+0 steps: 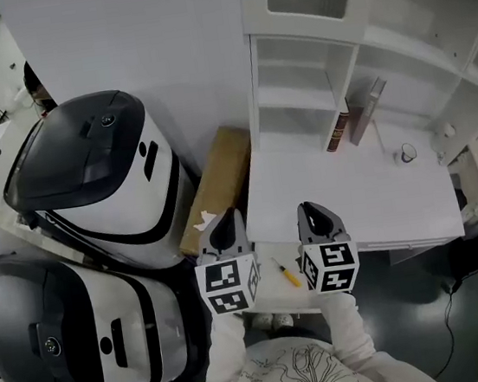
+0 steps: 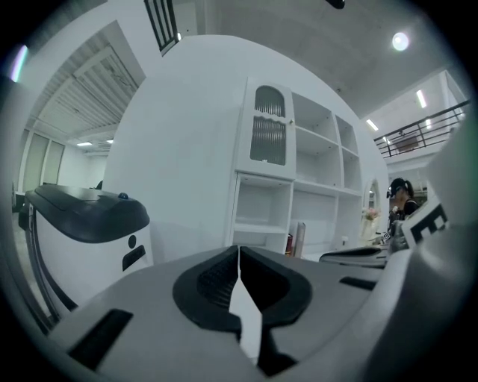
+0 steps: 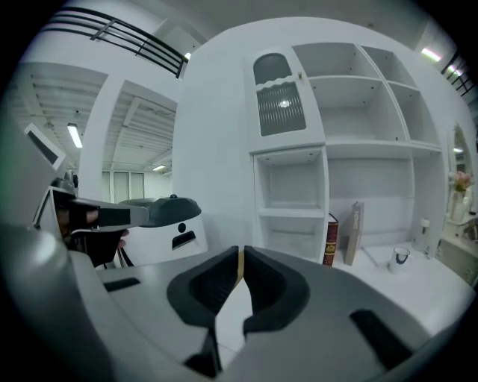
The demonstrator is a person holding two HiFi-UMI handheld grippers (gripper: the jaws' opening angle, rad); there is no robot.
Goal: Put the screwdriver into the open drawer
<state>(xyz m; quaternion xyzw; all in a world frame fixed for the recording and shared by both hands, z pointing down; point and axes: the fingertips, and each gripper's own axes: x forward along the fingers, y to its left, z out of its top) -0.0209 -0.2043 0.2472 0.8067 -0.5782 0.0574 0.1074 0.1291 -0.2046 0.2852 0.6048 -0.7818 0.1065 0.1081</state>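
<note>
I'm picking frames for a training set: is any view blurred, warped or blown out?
Head view: even light, the screwdriver small but sharp, the shelf lines splay outward. Left gripper view: strong fisheye with black corners, a ceiling lamp glares, the left gripper is soft up close. Right gripper view: same fisheye, the shelf bows, the right gripper is slightly blurred.

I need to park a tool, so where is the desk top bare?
The desk top is bare across its front and left, from the books to the front edge. It is crowded only at the back right, around the cup.
</note>
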